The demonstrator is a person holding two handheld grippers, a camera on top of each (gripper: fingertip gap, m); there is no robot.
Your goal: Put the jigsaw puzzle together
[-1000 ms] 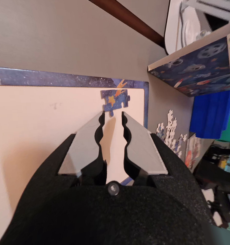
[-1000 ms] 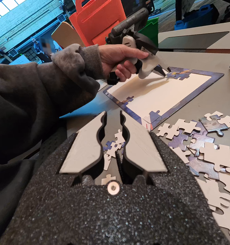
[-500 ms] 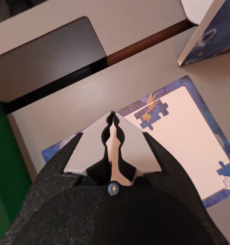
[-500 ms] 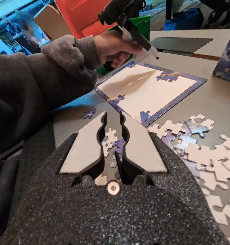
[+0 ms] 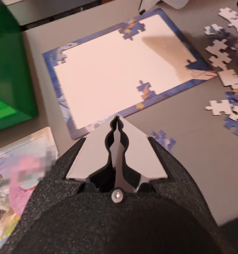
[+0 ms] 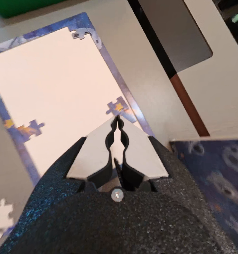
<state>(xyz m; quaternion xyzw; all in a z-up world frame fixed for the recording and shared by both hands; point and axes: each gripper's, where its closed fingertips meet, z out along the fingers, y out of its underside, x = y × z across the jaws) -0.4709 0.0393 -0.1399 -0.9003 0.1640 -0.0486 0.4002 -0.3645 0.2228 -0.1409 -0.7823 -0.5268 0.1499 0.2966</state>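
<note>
A: How do the jaws of the left gripper (image 5: 116,116) stand?

B: Closed tip to tip, with nothing between them. They hang over the near edge of the puzzle tray (image 5: 183,27), which lies flat on the grey surface (image 5: 170,130).

A: And the right gripper (image 6: 117,116)?

B: Its jaws are pressed together too, and empty. The tips sit just at the near side of a blue piece with a yellow star (image 6: 117,106), which lies in a corner of the tray; I cannot tell if they touch it.

A: How much of the puzzle is in the tray?

B: 4 spots show in the left wrist view: the star piece (image 5: 132,28) at the far right corner, a piece (image 5: 60,57) at the far left corner, one (image 5: 191,64) at the right corner, and a piece with orange streaks (image 5: 145,89) along the near right edge. The rest of the tray is bare cream board.

A: And the other pieces?

B: A loose heap (image 5: 225,55) lies to the right of the tray, many white side up. 1 blue piece (image 5: 163,140) lies alone just right of the left gripper.

A: Anything else?

B: A green bin (image 5: 8,68) at the left, a picture sheet (image 5: 12,178) near left, and the dark blue puzzle box (image 6: 211,171) right of the right gripper.
</note>
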